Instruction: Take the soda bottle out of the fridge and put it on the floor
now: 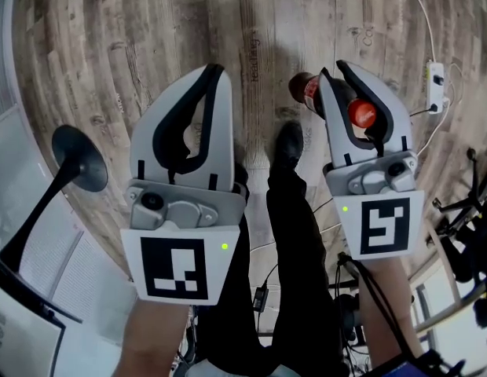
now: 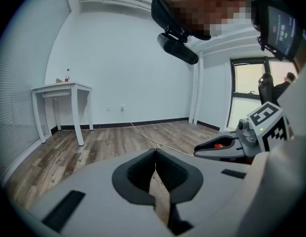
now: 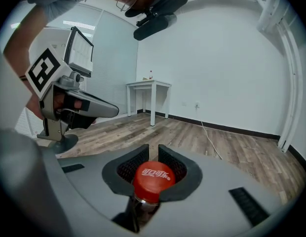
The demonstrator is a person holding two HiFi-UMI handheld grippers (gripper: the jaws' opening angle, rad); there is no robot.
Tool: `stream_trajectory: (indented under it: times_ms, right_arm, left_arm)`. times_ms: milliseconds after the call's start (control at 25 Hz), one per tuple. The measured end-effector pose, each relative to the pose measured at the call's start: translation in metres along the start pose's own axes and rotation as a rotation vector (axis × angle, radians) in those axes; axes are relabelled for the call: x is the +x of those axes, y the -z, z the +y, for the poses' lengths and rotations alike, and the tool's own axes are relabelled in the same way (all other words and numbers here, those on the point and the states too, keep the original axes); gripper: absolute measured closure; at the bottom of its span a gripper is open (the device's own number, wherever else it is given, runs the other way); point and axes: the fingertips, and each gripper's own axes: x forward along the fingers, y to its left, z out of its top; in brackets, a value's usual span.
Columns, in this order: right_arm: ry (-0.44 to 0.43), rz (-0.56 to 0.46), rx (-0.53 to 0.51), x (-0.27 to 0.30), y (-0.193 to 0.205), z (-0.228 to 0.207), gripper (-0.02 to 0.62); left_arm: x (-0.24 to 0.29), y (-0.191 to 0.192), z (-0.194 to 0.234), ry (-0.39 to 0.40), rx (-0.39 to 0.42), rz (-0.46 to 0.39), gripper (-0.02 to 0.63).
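Observation:
The soda bottle (image 1: 308,93) is dark with a red cap (image 1: 361,114) and hangs over the wooden floor (image 1: 110,45). My right gripper (image 1: 331,73) is shut on its neck just under the cap. In the right gripper view the cap (image 3: 152,176) sits between the dark pads (image 3: 126,169), and the bottle's body below is hidden. My left gripper (image 1: 214,69) is level with it to the left, jaws shut and empty. Its tips meet in the left gripper view (image 2: 154,154), where the right gripper (image 2: 227,147) shows at the right.
A black stand with a round base (image 1: 78,157) is on the floor at the left. A white power strip (image 1: 437,85) and cable lie at the right. The person's shoe (image 1: 289,144) is between the grippers. A white table (image 2: 61,90) stands by the far wall.

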Motion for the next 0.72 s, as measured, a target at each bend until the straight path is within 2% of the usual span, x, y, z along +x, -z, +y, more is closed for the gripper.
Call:
stream_trajectory:
  times_ms: [320,520,720]
  right_arm:
    - [0.003,0.03,0.009,0.015,0.047,0.006,0.523]
    - [-0.011,0.032,0.005,0.026,0.07,0.011,0.523]
    - [-0.017,0.037,-0.008,0.033,0.089,0.016,0.525]
  left_arm:
    - [0.014,0.04,-0.001,0.022,-0.01,0.007,0.589]
    - [0.02,0.066,0.005,0.024,-0.045,0.004,0.589]
    - [0.026,0.095,0.0,0.034,0.041,0.048,0.589]
